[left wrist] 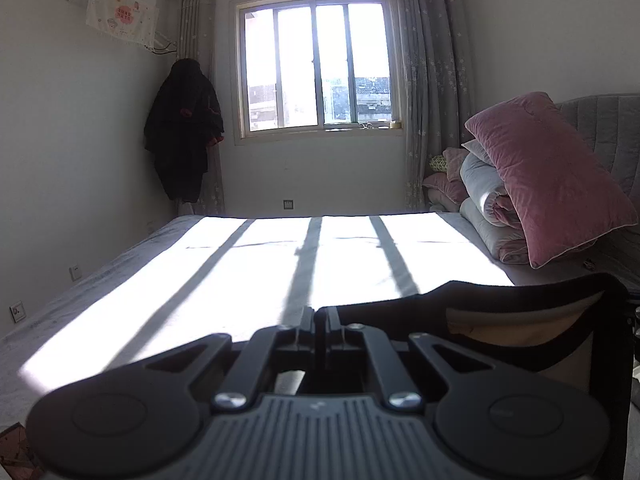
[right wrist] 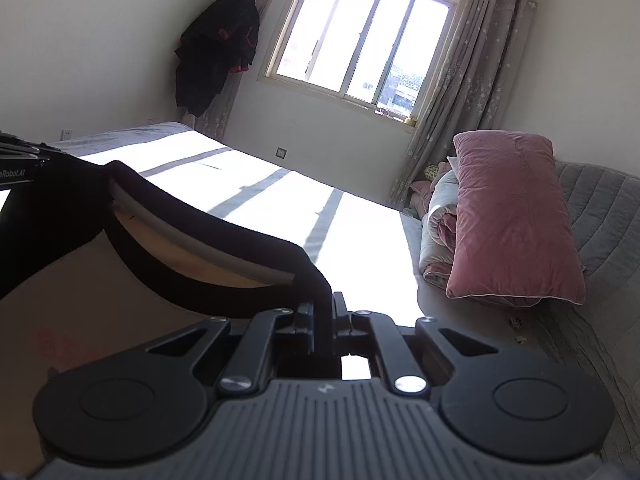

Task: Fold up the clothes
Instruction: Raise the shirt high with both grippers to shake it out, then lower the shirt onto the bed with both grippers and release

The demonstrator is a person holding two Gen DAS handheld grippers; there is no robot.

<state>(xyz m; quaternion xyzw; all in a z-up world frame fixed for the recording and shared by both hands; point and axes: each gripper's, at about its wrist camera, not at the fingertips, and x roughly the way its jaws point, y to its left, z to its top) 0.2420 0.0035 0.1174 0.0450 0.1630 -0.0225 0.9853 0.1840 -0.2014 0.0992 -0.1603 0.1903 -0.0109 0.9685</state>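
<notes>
Starting at my left, I am looking past a dark coat [left wrist: 182, 128] hanging in the corner beside the window [left wrist: 318, 66], and I am holding the left gripper [left wrist: 316, 316] above the sunlit bed [left wrist: 240, 264] with its jaws drawn together on the dark edge of the garment [left wrist: 520, 320]. That garment, black-trimmed with a tan lining showing inside, is hanging in the air between my two tools rather than lying on the mattress. Moving right, I am seeing the same garment [right wrist: 180, 240] spanning across toward the right gripper [right wrist: 322, 316], whose jaws are pinching a black strip of the fabric between them. Further right, a pink pillow [right wrist: 516, 216] is leaning on a rolled quilt [right wrist: 436, 216] against the grey headboard [right wrist: 600, 216]. My worry is the hold itself: each tool seems to be gripping only a narrow bit of trim, so if I am pulling the two apart too hard, one edge could slip out and the piece would drop in a heap. The glare on the bed is also washing out detail, so I am judging poorly where the hem would land, and I cannot tell how much cloth is dangling below.
</notes>
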